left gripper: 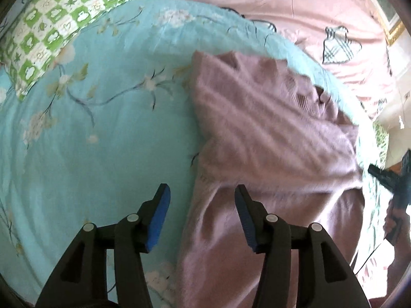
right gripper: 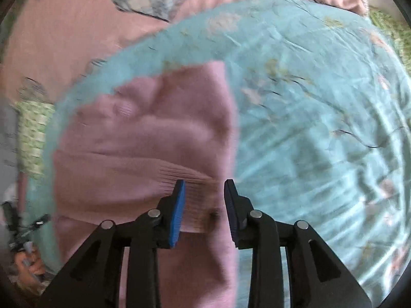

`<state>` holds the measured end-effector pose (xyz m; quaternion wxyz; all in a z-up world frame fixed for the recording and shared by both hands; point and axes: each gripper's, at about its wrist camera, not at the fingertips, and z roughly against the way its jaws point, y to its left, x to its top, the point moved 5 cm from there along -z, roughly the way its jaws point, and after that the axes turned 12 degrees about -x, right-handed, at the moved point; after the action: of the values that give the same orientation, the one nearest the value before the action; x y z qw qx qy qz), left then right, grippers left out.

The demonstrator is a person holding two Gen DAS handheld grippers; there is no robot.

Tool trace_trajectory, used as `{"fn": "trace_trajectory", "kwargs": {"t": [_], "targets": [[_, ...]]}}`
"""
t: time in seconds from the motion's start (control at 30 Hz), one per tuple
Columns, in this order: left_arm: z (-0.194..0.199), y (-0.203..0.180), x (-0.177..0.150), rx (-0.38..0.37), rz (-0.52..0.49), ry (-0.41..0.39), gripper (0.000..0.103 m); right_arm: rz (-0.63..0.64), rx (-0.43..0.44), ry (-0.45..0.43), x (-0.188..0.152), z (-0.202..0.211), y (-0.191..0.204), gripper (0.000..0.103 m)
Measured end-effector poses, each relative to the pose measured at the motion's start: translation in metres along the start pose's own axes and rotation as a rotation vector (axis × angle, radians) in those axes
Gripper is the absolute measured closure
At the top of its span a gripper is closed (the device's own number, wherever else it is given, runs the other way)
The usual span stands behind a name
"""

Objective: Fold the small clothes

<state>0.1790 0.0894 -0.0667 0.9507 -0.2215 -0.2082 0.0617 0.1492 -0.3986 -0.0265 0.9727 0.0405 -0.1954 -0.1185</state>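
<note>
The left gripper (left gripper: 202, 214) has black plastic linkage arms with triangular cut-outs, round silver pivot pins behind the jaws, and blue ridged pads (left gripper: 160, 220) on the jaws' inner faces. The right gripper (right gripper: 204, 209) looks identical: black arms, silver pins, blue pads (right gripper: 177, 215).

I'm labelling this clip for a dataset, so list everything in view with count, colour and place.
sweater: one, mauve knit, partly folded on the blue quilt, ribbed hem nearest the right tool
quilt: one, light blue with a floral print, spread under the sweater
pillow: one, green and white check, far left in the left wrist view
sheet: one, pink with plaid hearts, beyond the quilt
left tool: one, black with blue pads, open over the sweater's edge
right tool: one, black with blue pads, open above the ribbed hem
</note>
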Motion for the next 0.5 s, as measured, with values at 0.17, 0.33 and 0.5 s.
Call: {"fn": "trace_trajectory", "kwargs": {"t": [0.17, 0.33, 0.5], "targets": [[-0.035, -0.012, 0.037, 0.037, 0.026, -0.016, 0.049, 0.15, 0.089, 0.022, -0.009, -0.011, 0.059, 0.069], [-0.074, 0.009, 0.046, 0.262, -0.014, 0.051, 0.047, 0.123, 0.063, 0.079, -0.016, -0.049, 0.064, 0.069], [-0.053, 0.015, 0.044, 0.259, -0.003, 0.031, 0.047, -0.015, 0.057, 0.047, -0.017, -0.041, 0.025, 0.069]]}}
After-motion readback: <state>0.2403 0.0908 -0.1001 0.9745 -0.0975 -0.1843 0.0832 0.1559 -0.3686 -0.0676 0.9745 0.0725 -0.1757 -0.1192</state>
